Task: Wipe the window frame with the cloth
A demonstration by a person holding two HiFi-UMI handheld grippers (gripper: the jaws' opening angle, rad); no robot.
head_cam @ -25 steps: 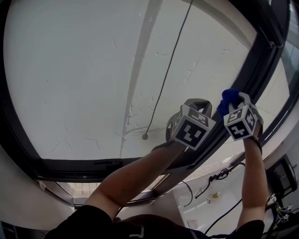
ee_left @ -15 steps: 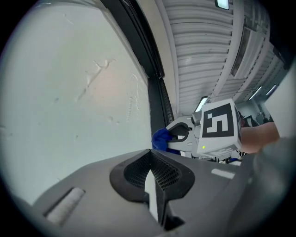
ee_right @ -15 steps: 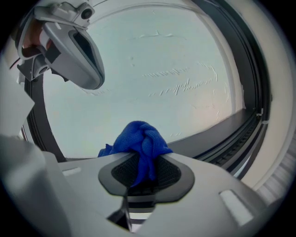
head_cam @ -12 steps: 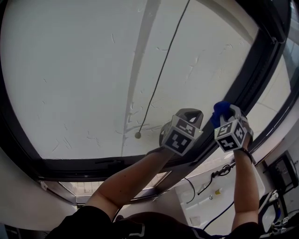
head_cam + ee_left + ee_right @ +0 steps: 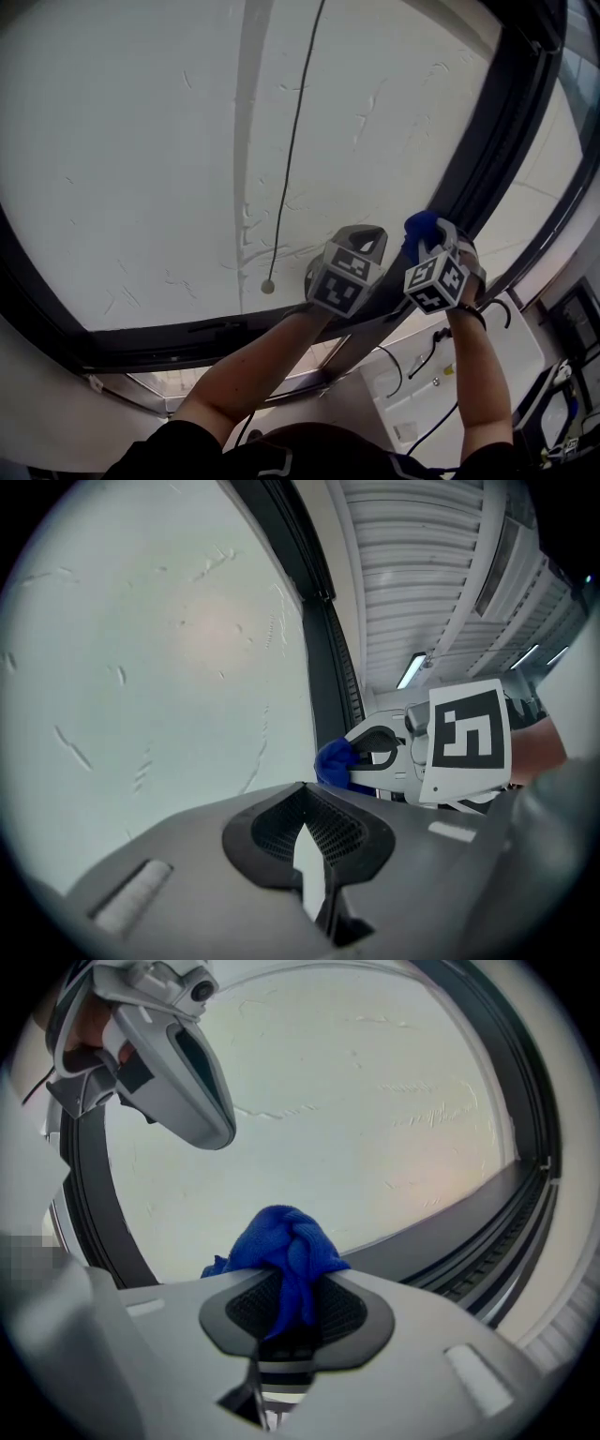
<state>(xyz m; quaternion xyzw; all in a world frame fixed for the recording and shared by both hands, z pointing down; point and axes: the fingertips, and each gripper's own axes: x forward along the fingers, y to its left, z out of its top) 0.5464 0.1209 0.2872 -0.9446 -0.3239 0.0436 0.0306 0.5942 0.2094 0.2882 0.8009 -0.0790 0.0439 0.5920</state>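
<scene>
wiping underway: right tool [image 5: 429, 240] pinches cloth [image 5: 418, 226] at window frame [image 5: 494, 141]; left tool [image 5: 362, 236] closed, empty; next, slide along it.

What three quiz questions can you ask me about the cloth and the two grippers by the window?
1. Pick one: which gripper holds the cloth? A. the left gripper B. the right gripper
2. True or false: the left gripper's jaws are clamped on something.
3. Fill in: the cloth is ____ in colour.

Key: 1. B. 2. False; its jaws are together with nothing between them. 3. Blue.
</scene>
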